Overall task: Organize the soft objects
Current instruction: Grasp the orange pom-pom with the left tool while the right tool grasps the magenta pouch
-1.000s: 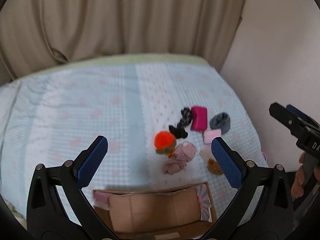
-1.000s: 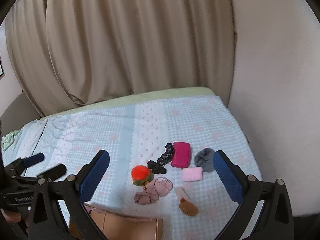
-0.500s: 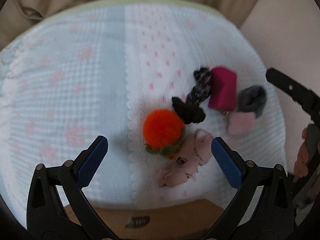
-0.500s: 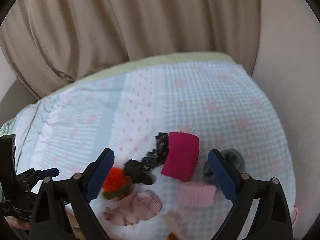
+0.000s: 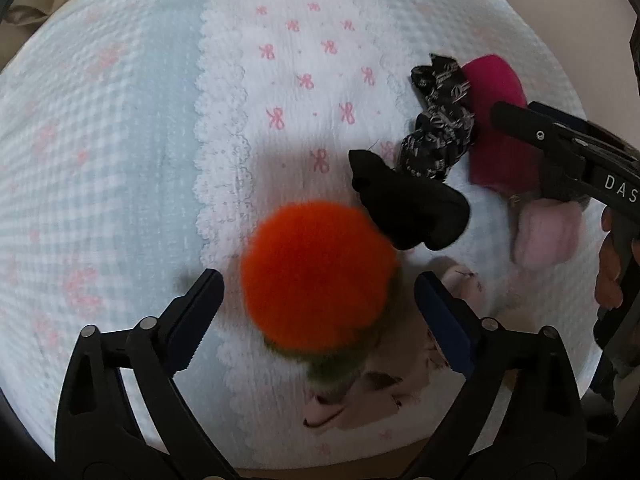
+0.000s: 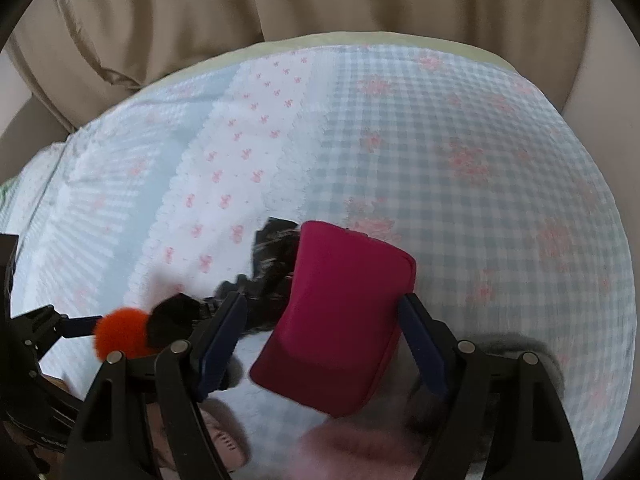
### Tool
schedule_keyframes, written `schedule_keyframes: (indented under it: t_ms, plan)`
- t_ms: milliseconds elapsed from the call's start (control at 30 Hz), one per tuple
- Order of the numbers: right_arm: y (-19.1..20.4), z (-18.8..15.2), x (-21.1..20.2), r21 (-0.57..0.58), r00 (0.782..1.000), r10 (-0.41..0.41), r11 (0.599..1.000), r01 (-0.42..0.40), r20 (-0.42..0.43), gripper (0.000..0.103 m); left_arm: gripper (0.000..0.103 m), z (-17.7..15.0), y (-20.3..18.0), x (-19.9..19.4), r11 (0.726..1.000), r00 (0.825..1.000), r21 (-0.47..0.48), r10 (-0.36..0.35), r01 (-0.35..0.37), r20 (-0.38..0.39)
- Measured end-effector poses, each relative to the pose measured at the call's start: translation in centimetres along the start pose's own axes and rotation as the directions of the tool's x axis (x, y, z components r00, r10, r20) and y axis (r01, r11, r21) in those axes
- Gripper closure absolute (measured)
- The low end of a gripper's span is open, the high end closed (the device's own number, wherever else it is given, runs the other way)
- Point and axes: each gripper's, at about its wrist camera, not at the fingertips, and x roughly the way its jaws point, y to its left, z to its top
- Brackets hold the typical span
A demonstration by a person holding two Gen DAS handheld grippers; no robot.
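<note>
Both tongs are spread wide, each straddling its own item so two soft objects can be picked at once, a judgement. The left tongs [image 5: 318, 294] bracket the orange pompom [image 5: 316, 272] on the bed [image 5: 120, 120]. The right tongs [image 6: 322, 332] bracket the magenta pouch [image 6: 340, 316], which lies beyond the pompom, past the black scrunchies [image 5: 436, 148].

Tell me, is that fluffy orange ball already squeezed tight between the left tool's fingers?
No, the orange ball lies on the bedspread between the left gripper's open fingers, with visible gaps on both sides.
</note>
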Motion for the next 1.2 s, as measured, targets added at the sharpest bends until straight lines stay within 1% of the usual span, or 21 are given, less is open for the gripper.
schedule_keyframes:
  t_ms: [33, 67, 133, 167, 200, 233, 300, 367, 400, 433, 467, 500, 567, 667, 767, 967, 1200]
  plan:
    - [-0.1, 0.0, 0.3, -0.010, 1.000, -0.005, 1.000, 0.005, -0.003, 0.029, 0.012, 0.1, 0.0, 0.5, 1.000, 1.000, -0.001, 0.000, 0.000, -0.007]
    - [-0.2, 0.0, 0.6, -0.024, 1.000, -0.014, 1.000, 0.014, -0.007, 0.029, 0.017, 0.2, 0.0, 0.9, 1.000, 1.000, -0.002, 0.001, -0.001, -0.013]
    - [-0.3, -0.1, 1.0, -0.051, 0.999, -0.035, 0.998, 0.034, -0.012, 0.029, 0.020, 0.3, 0.1, 1.6, 1.000, 1.000, -0.005, -0.001, 0.001, -0.028]
    - [-0.3, -0.1, 1.2, -0.063, 0.999, -0.045, 0.997, 0.044, -0.013, 0.029, 0.023, 0.4, 0.2, 1.8, 1.000, 1.000, -0.011, -0.003, 0.003, -0.024]
    - [-0.5, -0.1, 1.4, -0.070, 0.999, -0.050, 0.996, 0.049, -0.016, 0.029, 0.027, 0.6, 0.3, 2.0, 1.000, 1.000, -0.016, -0.003, 0.003, -0.021]
    - [-0.7, -0.1, 1.6, -0.074, 0.999, -0.052, 0.996, 0.050, -0.018, 0.029, 0.035, 0.7, 0.3, 2.3, 1.000, 1.000, -0.021, -0.004, 0.004, -0.026]
    - [-0.8, -0.1, 1.7, -0.073, 0.999, -0.047, 0.996, 0.046, -0.017, 0.029, 0.040, 0.8, 0.3, 3.0, 0.999, 0.999, -0.030, -0.017, 0.016, -0.041]
    - [-0.8, 0.0, 2.0, -0.085, 0.998, -0.058, 0.995, 0.056, -0.023, 0.035, 0.050, 0.7, 0.2, 3.6, 1.000, 0.999, -0.021, 0.000, -0.001, -0.047]
    - [-0.6, 0.1, 2.0, -0.088, 0.998, -0.061, 0.994, 0.059, -0.022, 0.036, 0.053, 0.7, 0.1, 3.7, 1.000, 0.999, -0.014, 0.013, -0.014, -0.044]
    - [-0.6, 0.1, 2.0, -0.089, 0.998, -0.066, 0.994, 0.063, -0.023, 0.041, 0.058, 0.7, 0.1, 3.7, 1.000, 0.999, -0.011, 0.019, -0.020, -0.040]
    - [-0.6, 0.1, 2.0, -0.091, 0.997, -0.078, 0.993, 0.076, -0.021, 0.049, 0.062, 0.7, 0.2, 3.7, 1.000, 0.999, -0.016, 0.019, -0.019, -0.035]
    - [-0.6, 0.1, 2.0, -0.090, 0.996, -0.081, 0.993, 0.079, -0.023, 0.050, 0.064, 0.7, 0.4, 3.7, 1.000, 0.999, -0.025, 0.016, -0.016, -0.032]
    - [-0.7, 0.1, 1.8, -0.078, 0.996, -0.085, 0.994, 0.083, -0.021, 0.056, 0.066, 1.0, 0.5, 3.3, 0.999, 1.000, -0.041, 0.010, -0.011, -0.029]
    - [-0.5, 0.0, 1.4, -0.077, 0.995, -0.098, 0.992, 0.097, -0.012, 0.062, 0.067, 1.0, 1.3, 2.8, 0.998, 1.000, -0.057, -0.002, 0.001, -0.021]
    - [-0.4, 0.0, 0.7, -0.060, 0.996, -0.091, 0.994, 0.091, -0.004, 0.067, 0.067, 1.0, 1.7, 2.3, 0.998, 1.000, -0.055, -0.004, 0.004, -0.010]
    - [0.1, 0.6, -1.6, -0.032, 0.996, -0.074, 0.997, 0.076, 0.047, 0.068, 0.067, 1.1, 2.1, -0.7, 0.998, 0.999, -0.059, -0.012, 0.014, 0.031]
    - [1.2, 1.3, -5.7, -0.011, 0.991, -0.062, 0.998, 0.064, 0.117, 0.070, 0.067, 0.9, 3.1, -6.2, 0.998, 0.995, -0.057, -0.008, 0.014, 0.103]
